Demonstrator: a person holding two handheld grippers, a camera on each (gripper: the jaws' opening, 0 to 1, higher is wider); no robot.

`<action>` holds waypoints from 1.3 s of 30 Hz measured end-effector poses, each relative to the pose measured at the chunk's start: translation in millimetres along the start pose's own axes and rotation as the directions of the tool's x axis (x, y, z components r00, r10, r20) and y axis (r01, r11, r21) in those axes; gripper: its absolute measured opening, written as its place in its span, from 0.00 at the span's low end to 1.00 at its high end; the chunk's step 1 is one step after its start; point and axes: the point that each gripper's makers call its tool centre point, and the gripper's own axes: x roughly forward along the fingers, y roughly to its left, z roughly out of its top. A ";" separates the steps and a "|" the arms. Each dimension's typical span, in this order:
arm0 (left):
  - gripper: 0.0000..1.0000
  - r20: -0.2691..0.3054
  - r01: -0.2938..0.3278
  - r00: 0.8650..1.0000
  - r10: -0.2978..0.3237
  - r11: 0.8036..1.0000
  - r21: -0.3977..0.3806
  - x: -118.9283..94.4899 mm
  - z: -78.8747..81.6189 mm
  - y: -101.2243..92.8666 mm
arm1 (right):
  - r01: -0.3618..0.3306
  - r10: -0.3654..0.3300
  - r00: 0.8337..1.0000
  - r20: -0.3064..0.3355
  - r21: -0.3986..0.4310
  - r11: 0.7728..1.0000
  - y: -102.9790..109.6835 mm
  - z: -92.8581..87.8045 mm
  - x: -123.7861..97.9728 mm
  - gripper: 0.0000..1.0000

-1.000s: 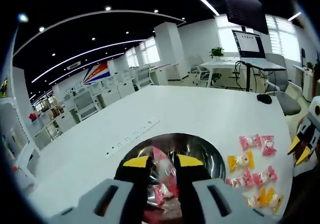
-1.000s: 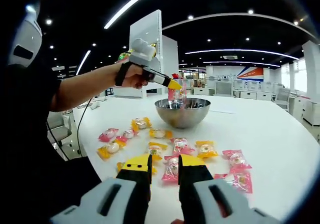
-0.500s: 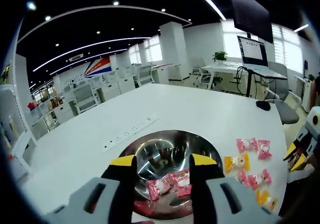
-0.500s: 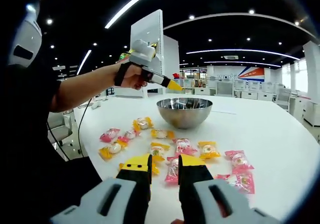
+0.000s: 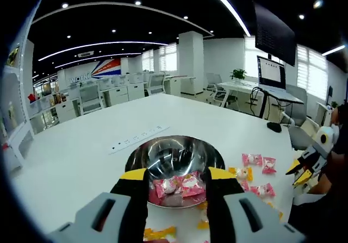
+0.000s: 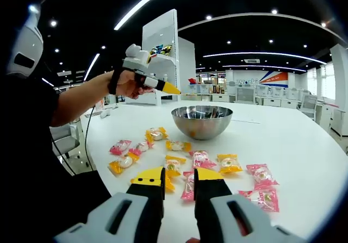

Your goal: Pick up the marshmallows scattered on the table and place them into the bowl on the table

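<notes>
The steel bowl (image 5: pixel 163 155) sits just beyond my left gripper (image 5: pixel 176 174), whose jaws stand wide apart with nothing between them. Pink wrapped marshmallows (image 5: pixel 178 185) lie inside the bowl. More pink and yellow marshmallows (image 5: pixel 255 161) are scattered to its right, where my right gripper (image 5: pixel 300 171) shows. In the right gripper view the bowl (image 6: pixel 202 121) stands at the table's middle, with several wrapped marshmallows (image 6: pixel 200 159) strewn in front of it. My right gripper (image 6: pixel 179 175) hovers over them, jaws a little apart and empty. A hand holds my left gripper (image 6: pixel 163 86) up, left of the bowl.
A white power strip (image 5: pixel 138 138) lies on the white table (image 5: pixel 65 156) left of the bowl. One yellow wrapper (image 5: pixel 159 232) lies near the left jaws. A person's arm (image 6: pixel 81 99) reaches over the table's left side. Desks and chairs stand far behind.
My left gripper has opened, the pink marshmallow it held now lies in the bowl, and the gripper has drawn back from the bowl. The right gripper has barely moved.
</notes>
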 end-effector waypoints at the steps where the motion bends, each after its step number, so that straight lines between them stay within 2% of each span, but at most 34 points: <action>1: 0.42 0.007 -0.004 1.000 0.004 1.000 -0.005 -6.1 -1.1 1.3 | -0.006 0.006 1.000 0.002 0.002 1.000 1.7 1.4 1.2 0.22; 9: 0.42 0.068 -0.033 0.997 0.036 0.999 -0.034 -50.1 -9.4 0.8 | -0.022 0.022 1.000 -0.011 -0.026 0.999 4.7 3.7 8.4 0.22; 15: 0.44 0.107 -0.054 0.992 0.059 0.997 -0.058 -71.2 -14.3 0.1 | -0.017 0.016 1.000 -0.012 -0.033 0.999 1.4 6.4 8.2 0.23; 25: 0.46 0.132 -0.089 0.986 0.102 0.991 -0.101 -103.7 -36.3 -1.8 | -0.013 0.013 1.000 -0.010 -0.029 0.999 -0.7 6.8 8.4 0.24; 35: 0.47 0.175 -0.096 0.977 0.119 0.986 -0.135 -139.2 -53.5 -6.6 | -0.014 0.014 1.000 0.004 -0.029 0.999 -0.5 12.1 9.4 0.27; 39: 0.47 0.217 -0.110 0.966 0.138 0.984 -0.139 -149.8 -55.5 -3.5 | -0.010 0.011 1.000 0.008 -0.022 1.000 -1.3 13.6 9.1 0.28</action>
